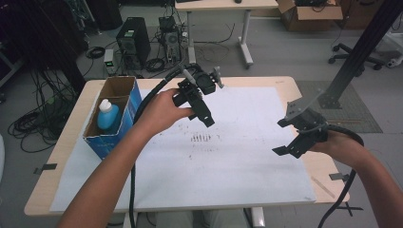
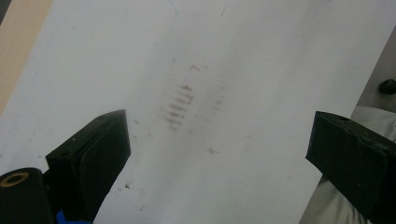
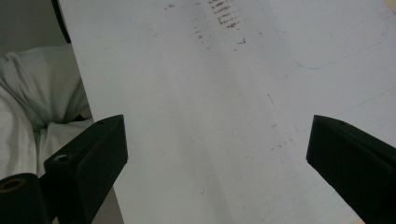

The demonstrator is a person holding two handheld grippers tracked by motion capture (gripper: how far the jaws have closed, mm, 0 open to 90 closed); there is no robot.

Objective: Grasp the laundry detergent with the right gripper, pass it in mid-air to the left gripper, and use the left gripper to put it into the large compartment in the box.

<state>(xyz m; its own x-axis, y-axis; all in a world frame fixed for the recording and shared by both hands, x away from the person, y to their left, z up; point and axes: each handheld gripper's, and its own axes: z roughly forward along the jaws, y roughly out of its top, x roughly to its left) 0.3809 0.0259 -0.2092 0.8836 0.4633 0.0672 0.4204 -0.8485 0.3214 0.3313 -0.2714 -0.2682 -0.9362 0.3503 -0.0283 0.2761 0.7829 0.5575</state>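
Note:
A white sheet (image 1: 237, 156) covers most of the wooden table and carries a patch of dark smudge marks (image 1: 200, 138) near its middle. My left gripper (image 1: 202, 114) hovers above the sheet's far-left part, open, with nothing between its jaws; its own view looks down on the smudge marks (image 2: 177, 107). My right gripper (image 1: 287, 137) is held over the sheet's right edge, also open and empty. The right gripper view shows the bare white sheet (image 3: 224, 116) and the smudge marks (image 3: 224, 16) at the top.
An open blue cardboard box (image 1: 114, 116) stands at the table's left edge with a blue bottle with a white cap (image 1: 107, 115) inside. Strips of tape (image 1: 338, 176) lie near the right edge. Behind the table are a computer tower (image 1: 133, 45) and cables on the floor.

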